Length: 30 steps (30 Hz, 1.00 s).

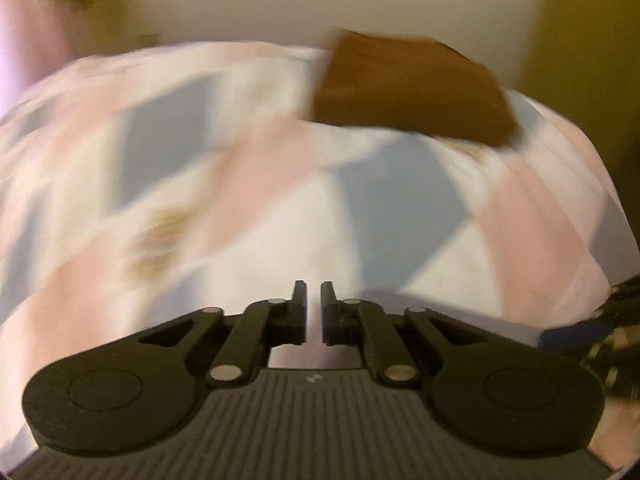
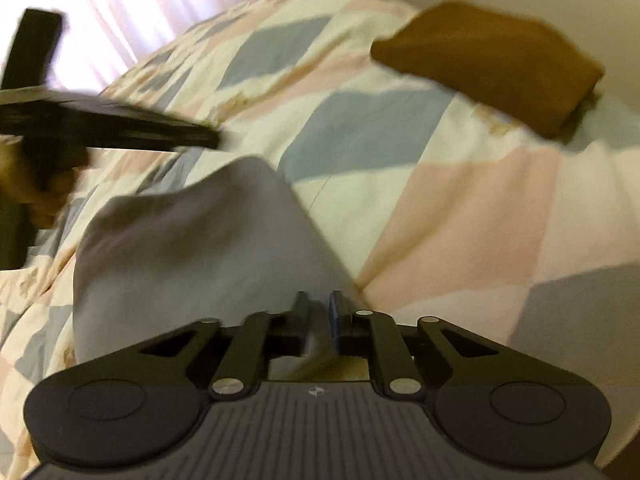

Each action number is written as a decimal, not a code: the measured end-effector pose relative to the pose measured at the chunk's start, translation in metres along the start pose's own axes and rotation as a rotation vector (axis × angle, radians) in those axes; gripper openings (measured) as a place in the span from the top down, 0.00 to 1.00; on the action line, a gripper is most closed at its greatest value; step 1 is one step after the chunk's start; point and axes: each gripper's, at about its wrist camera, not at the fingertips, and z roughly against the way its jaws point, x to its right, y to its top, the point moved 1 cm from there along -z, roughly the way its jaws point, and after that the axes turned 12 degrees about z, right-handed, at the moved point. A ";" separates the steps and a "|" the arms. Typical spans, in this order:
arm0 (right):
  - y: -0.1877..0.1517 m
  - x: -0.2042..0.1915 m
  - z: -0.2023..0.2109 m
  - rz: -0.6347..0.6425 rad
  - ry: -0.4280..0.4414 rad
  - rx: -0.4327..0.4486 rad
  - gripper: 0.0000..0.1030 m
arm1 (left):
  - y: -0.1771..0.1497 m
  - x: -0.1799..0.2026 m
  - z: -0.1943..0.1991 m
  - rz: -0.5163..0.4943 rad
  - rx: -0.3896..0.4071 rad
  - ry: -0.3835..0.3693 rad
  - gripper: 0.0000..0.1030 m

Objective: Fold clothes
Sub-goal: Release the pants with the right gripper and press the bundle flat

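Observation:
A grey-blue garment (image 2: 192,248) lies in a loose heap on the patchwork bedspread (image 2: 440,200). My right gripper (image 2: 320,304) is shut on its near edge, and cloth bunches between the fingers. A folded brown garment (image 2: 492,64) rests at the far right of the bed, also seen as the brown garment (image 1: 412,88) in the blurred left wrist view. My left gripper (image 1: 314,292) hovers over the bedspread (image 1: 200,184) with its fingers almost together and nothing between them. The left gripper (image 2: 200,136) shows in the right wrist view, held by a hand above the grey-blue garment's far left.
A pale wall (image 1: 320,0) runs behind the bed. Bright pink curtains (image 2: 140,8) hang at the far left. The bed's right edge drops off past the brown garment. Part of the other gripper (image 1: 616,320) shows at the right edge of the left wrist view.

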 end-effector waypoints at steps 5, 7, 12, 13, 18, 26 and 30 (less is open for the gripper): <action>-0.004 -0.045 0.034 0.116 -0.007 0.097 0.80 | -0.055 -0.035 0.079 0.046 0.010 0.043 0.95; -0.015 -0.077 0.044 0.170 0.047 0.135 0.78 | -0.080 -0.037 0.092 0.081 0.001 -0.004 0.95; -0.059 -0.147 0.016 0.335 0.056 0.024 0.78 | -0.113 -0.047 0.059 0.122 -0.033 0.022 0.95; -0.066 -0.151 0.006 0.353 0.023 0.003 0.78 | -0.114 -0.051 0.050 0.135 -0.043 0.040 0.95; -0.047 -0.143 0.037 0.295 -0.070 -0.030 0.76 | -0.096 -0.056 0.090 0.167 -0.052 0.155 0.93; -0.028 -0.125 0.148 -0.014 -0.085 -0.039 0.52 | -0.112 -0.002 0.241 0.292 -0.126 0.211 0.59; -0.024 -0.139 0.189 -0.077 -0.072 -0.032 0.50 | -0.132 0.037 0.294 0.348 -0.149 0.208 0.55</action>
